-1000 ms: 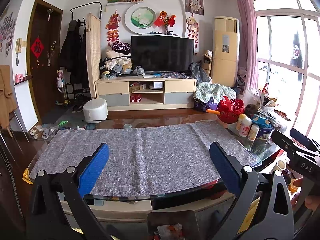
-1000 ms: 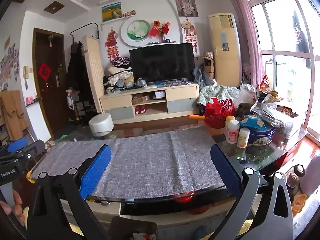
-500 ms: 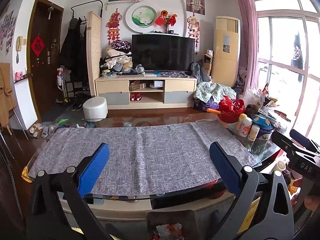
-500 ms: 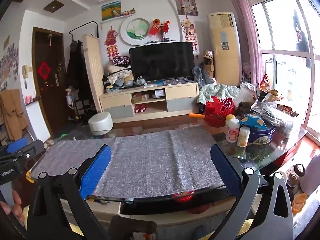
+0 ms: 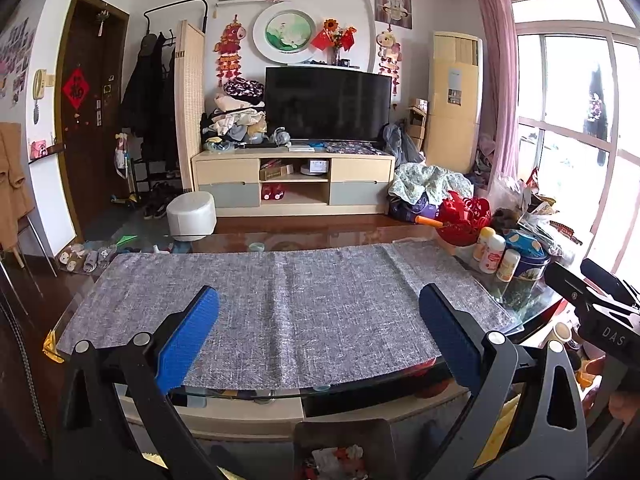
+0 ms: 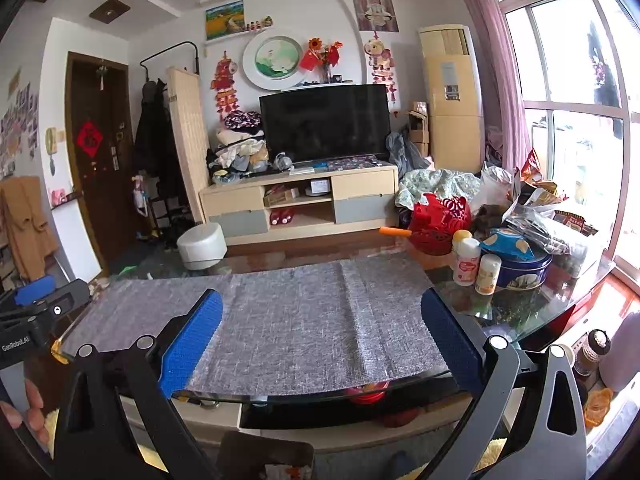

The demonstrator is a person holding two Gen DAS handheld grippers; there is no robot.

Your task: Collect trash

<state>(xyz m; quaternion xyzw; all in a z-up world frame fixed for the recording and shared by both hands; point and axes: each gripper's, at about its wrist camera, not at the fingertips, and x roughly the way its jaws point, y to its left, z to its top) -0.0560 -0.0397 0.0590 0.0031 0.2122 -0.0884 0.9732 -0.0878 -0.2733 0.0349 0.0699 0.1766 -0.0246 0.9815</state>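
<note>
Hovering: left gripper [image 5: 318, 334] and right gripper [image 6: 320, 338] over the cloth [image 5: 280, 312] on the counter [image 6: 520, 312] | jaws: both spread wide, empty | trash: scraps in a bin [image 5: 344, 452] below the counter's near edge

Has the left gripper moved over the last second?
Barely. The left gripper hangs open at the table's near edge; against the grey cloth the view has only dipped slightly.
</note>
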